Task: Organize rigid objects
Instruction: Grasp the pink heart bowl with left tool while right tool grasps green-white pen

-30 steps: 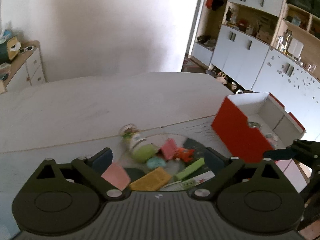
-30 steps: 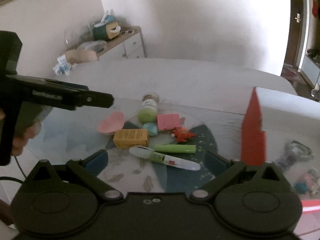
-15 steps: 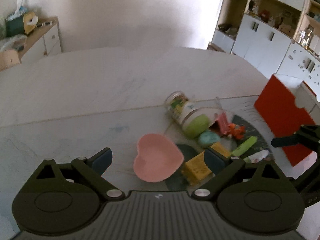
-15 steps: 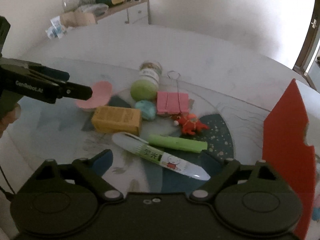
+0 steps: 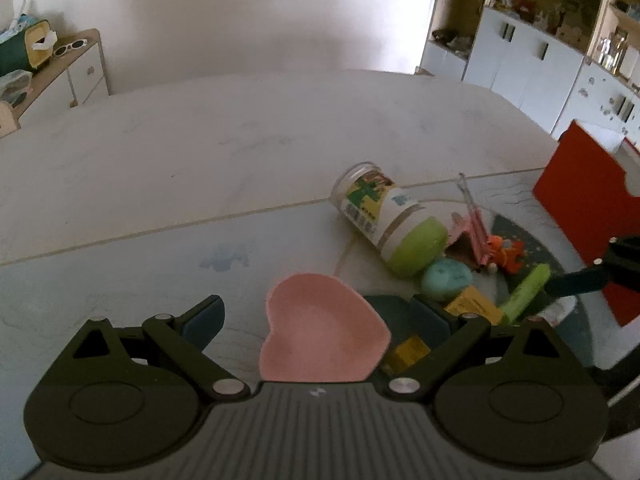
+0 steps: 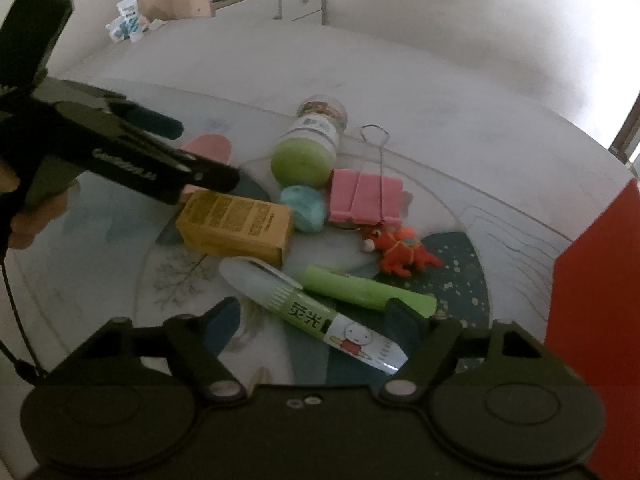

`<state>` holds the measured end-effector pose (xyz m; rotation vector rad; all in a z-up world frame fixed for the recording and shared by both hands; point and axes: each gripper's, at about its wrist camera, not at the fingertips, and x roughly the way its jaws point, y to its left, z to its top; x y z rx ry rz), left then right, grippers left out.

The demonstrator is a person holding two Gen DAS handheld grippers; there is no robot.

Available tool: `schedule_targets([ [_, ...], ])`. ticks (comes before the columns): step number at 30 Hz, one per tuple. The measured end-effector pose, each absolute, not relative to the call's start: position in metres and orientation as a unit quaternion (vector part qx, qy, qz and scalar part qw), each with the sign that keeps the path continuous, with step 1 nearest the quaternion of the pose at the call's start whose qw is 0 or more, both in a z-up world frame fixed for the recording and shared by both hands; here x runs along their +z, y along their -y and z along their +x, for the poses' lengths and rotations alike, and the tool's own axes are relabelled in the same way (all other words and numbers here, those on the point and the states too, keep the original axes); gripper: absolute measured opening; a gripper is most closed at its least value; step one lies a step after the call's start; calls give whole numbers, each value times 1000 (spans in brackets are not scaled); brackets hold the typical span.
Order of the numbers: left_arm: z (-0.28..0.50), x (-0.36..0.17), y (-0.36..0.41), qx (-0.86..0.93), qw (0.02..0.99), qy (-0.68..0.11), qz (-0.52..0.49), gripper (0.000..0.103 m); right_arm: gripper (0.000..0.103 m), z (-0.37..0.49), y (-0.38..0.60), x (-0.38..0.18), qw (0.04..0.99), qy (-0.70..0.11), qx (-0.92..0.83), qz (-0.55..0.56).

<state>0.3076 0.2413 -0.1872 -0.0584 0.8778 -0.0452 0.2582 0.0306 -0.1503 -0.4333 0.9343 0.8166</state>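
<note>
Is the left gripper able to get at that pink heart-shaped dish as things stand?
Probably yes. The left gripper is open with the pink heart dish lying between its fingers, and nothing sits on the dish. The yellow box lies close on one side, but looks clear of it.

Marker pen (image 6: pixel 316 312) barrel reads "荧光". Left tongs (image 6: pixel 168 152) carry embossed lettering, too blurred to read. Yellow box (image 6: pixel 236 222) print illegible.

light: dim indoors, foreground underexposed | source: bright washed-out wall (image 5: pixel 248 20) behind the table, glare at upper right in the right wrist view | shadows: soft, faint | blur: slight smear on the red box (image 5: pixel 588 216) (edge of frame) | distortion: strong fisheye bending, dark vignette corners in the right wrist view
</note>
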Motion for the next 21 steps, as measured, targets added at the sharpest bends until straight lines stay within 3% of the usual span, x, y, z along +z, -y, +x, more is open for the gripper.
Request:
schedule_targets([
  [13,306,-203,-243,-27,904,-427,-11,99,56,246,-34,-157,783,-440,387,-209],
  [21,300,-205,-244,-12,908,-417,-17,97,32,234,-36,-156,790,-429,386,-207],
])
